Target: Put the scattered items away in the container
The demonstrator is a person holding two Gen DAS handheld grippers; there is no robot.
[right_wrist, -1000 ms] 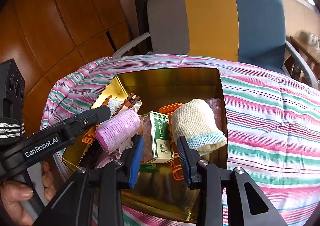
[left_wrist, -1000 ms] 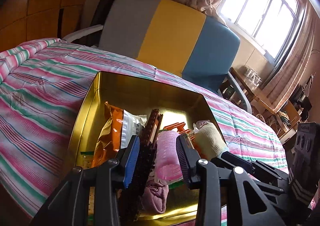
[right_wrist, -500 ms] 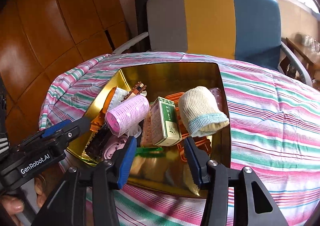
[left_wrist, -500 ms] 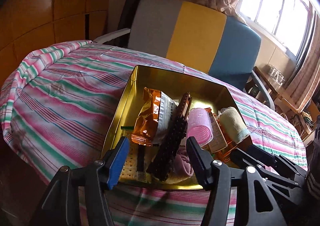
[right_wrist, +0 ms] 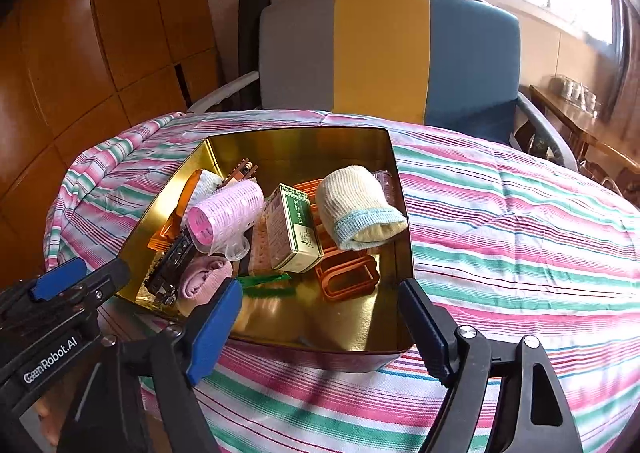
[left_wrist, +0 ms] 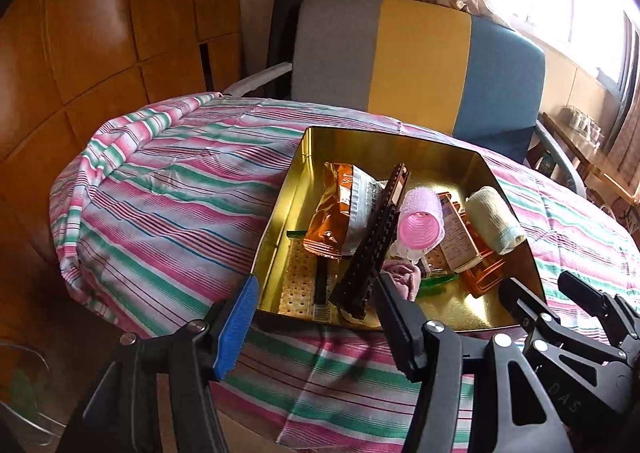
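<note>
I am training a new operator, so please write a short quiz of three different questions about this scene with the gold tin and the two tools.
1. True or false: the pink hair roller lies inside the gold tin.
2. Which item lies nearest the tin's right wall in the right wrist view? A) orange snack bag B) cream sock C) green and white box
3. Fill in: both the left tool and the right tool are ____ and hold nothing.

Key: 1 true; 2 B; 3 open
</note>
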